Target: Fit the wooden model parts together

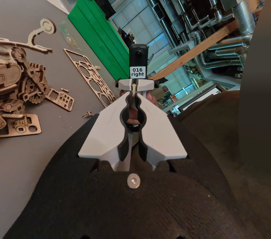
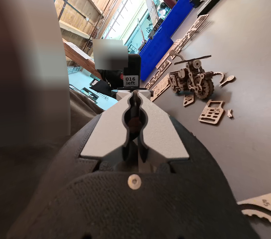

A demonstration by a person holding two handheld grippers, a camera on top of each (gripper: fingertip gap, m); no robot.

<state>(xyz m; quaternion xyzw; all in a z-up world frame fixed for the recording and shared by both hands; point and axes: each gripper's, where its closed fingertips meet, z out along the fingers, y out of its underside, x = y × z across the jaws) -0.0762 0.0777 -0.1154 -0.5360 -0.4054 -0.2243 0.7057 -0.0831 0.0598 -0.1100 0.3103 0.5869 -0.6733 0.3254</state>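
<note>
Facing tip to tip above the grey table (image 1: pixel 48 158), the left gripper (image 1: pixel 133 95) and right gripper (image 2: pixel 135 93) both pinch one small pale wooden peg (image 1: pixel 133 88), visible only in the left view. Largely built, the wooden motorcycle model (image 2: pixel 192 81) sits right; loose parts and cut-out sheets (image 1: pixel 90 76) remain.

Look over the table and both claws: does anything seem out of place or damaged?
Nothing looks damaged. The wooden motorbike model stands upright on the grey table, with loose wooden parts and cut-out sheets scattered around it. The left claw and right claw meet tip to tip above the table, pinching a thin wooden piece.
</note>
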